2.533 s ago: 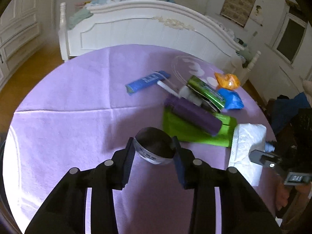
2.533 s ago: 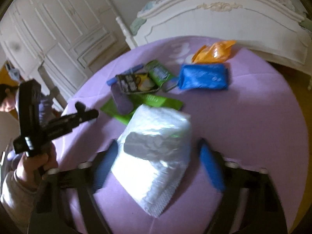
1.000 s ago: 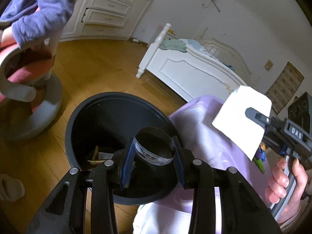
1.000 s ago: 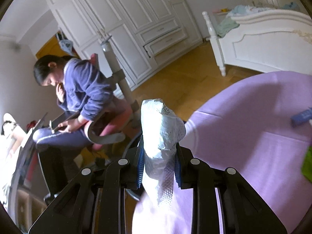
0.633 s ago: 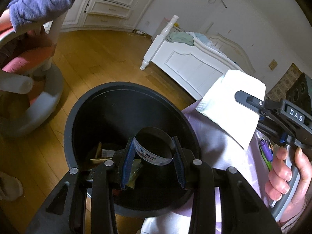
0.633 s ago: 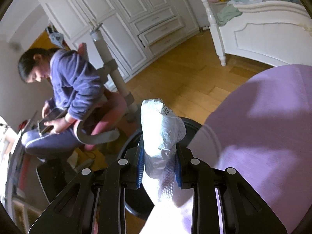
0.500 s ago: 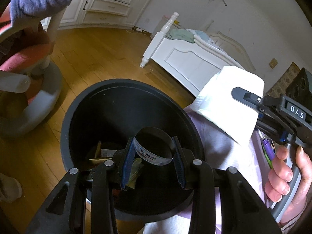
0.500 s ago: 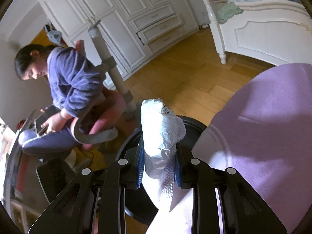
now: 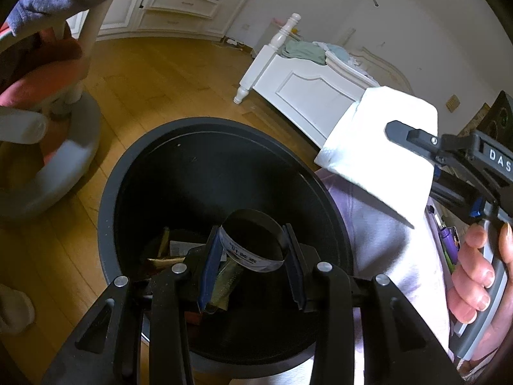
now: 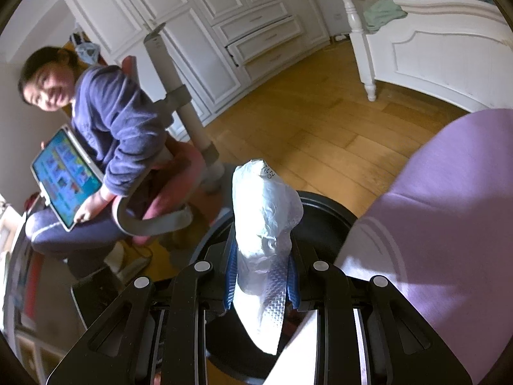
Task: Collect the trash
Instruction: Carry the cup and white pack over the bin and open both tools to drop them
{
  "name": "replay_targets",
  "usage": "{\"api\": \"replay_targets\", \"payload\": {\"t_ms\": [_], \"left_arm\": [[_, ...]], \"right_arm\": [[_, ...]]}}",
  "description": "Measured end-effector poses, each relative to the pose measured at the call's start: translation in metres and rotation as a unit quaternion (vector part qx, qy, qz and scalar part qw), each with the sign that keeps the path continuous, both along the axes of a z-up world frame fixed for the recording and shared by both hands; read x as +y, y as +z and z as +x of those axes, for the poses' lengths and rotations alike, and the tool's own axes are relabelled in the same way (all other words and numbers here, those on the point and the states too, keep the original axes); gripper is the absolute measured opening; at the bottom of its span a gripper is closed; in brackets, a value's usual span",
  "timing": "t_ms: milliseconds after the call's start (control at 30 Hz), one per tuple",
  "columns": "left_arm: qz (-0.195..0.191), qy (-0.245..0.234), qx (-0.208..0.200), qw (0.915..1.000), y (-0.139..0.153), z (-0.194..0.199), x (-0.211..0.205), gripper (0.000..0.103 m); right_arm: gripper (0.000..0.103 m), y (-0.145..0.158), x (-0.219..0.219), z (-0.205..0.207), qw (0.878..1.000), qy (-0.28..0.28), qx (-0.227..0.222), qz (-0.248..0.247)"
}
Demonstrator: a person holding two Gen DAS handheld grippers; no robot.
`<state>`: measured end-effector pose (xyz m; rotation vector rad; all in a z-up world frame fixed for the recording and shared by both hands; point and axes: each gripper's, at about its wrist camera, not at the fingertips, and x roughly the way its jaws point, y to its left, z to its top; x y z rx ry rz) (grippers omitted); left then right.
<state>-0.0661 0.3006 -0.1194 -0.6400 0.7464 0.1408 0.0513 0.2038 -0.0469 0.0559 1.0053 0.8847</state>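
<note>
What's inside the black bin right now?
The bin holds a few scraps of paper and wrappers at the bottom; the left gripper and its cup cover the rest.

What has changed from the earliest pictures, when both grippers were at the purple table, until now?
Both hand-held grippers moved from the table to the black bin. The left hand-held gripper now holds its dark roll above the bin's opening; the right hand-held gripper, which had open jaws around the white packet, has closed on it and carried it to the bin. Nothing has been dropped yet.
</note>
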Motion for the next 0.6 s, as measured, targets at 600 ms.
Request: {"api": "replay_targets", "payload": {"t_ms": [600], "left_arm": [[0.014,0.010,0.008,0.9998,-0.003,-0.003,0.003,0.041]], "right_arm": [[0.045,-0.009,0.009,0.006,0.999,0.021,0.026,-0.011]]}}
